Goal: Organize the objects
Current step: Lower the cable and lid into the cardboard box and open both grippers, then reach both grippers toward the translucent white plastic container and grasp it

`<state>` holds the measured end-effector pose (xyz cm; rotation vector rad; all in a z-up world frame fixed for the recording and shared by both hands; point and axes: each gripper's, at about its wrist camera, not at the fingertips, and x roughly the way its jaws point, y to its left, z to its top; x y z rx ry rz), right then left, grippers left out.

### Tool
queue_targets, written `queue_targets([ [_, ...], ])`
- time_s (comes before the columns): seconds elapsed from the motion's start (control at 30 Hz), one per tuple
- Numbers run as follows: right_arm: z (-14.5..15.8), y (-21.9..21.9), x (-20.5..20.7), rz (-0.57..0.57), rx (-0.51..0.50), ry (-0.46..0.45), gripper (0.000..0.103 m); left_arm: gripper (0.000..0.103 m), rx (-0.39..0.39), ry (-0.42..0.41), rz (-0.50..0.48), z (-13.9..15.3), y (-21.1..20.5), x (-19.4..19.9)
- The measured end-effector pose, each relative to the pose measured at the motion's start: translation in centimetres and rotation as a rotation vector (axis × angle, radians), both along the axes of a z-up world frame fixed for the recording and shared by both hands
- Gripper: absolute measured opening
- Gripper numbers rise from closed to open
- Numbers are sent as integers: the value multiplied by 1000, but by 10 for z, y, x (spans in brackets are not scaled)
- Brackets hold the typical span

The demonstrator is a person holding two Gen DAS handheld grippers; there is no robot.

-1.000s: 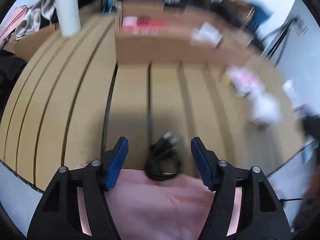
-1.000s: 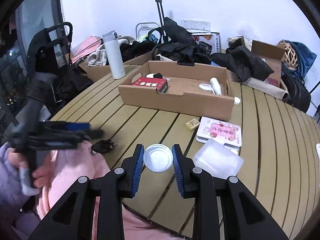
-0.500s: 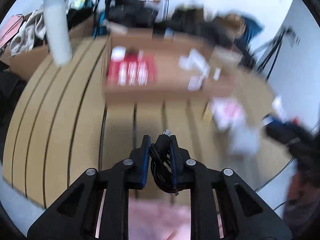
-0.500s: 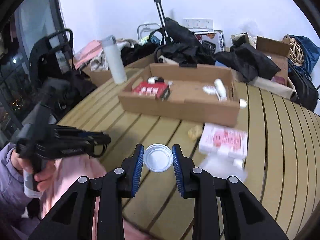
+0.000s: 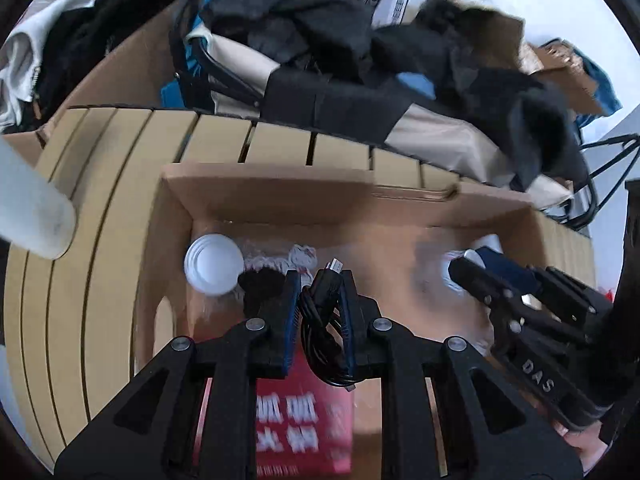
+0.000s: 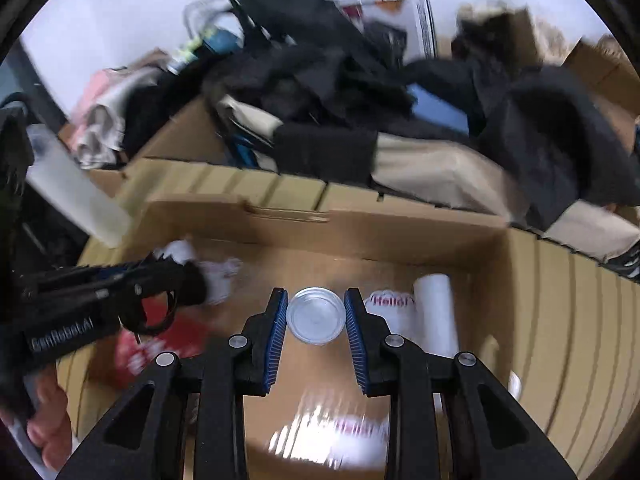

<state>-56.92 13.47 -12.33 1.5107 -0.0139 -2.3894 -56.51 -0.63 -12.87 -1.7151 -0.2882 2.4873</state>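
Both loaded grippers hang inside the cardboard box's [image 5: 280,192] walls.

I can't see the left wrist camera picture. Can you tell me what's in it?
The left gripper is shut on a coiled black cable over an open cardboard box. A white lid and a red packet lie inside, and the right gripper reaches in beside it.

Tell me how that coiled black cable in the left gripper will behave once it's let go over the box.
The black cable looks floppy: its loops sag below the left gripper. It will probably slump and spread loosely rather than roll. It seems light, so it should land softly on the red packet in the cardboard box.
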Motion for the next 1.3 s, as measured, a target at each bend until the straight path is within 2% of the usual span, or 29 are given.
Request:
queue_targets([
  [0.07,-14,2,-13,-16,-11,-29,32,18,-5,10,6,-2,-2,-6],
  [0.13,-21,3,-20,-22,-34,-49,32,34,-3,33,0,-1,-3,-5],
  [0.17,-21,3,-20,-17,-48,-46,41,46,-15,47,-14,1,-2,-2],
  [0.2,-19,4,-18,-11,-64,-31,71,48,-37,68,-30,6,0,5],
  [0.27,-9,5,-12,-28,-33,18,87,49,-66,105,-61,20,2,18],
  [0.37,15,12,-1,-36,-63,42,87,52,-86,128,-76,42,0,36],
  [0.43,36,18,14,-23,-74,70,87,59,-81,154,-71,66,-7,59],
  [0.5,64,26,41,5,-48,128,87,75,-102,190,-93,90,-9,86],
  [0.53,77,32,57,17,-30,158,87,78,-104,222,-111,104,-11,106],
  [0.6,103,49,100,40,-7,226,87,90,-86,287,-146,127,-12,143],
  [0.67,118,66,144,51,4,272,87,98,-47,337,-168,143,-14,180],
  [0.73,122,85,194,51,-13,297,87,99,-11,365,-172,150,-16,221],
  [0.87,97,112,292,38,-69,268,87,103,58,421,-167,136,-9,310],
  [1.0,57,123,359,-32,-98,218,87,103,76,398,-155,98,14,371],
  [1.07,42,128,380,-64,-133,195,87,103,123,334,-161,76,24,384],
  [1.13,35,132,394,-62,-168,186,87,102,110,276,-185,58,38,387],
  [1.2,35,131,396,-44,-148,202,87,101,61,280,-203,53,51,383],
  [1.3,39,130,394,-52,-117,239,87,99,58,314,-193,54,56,373],
])
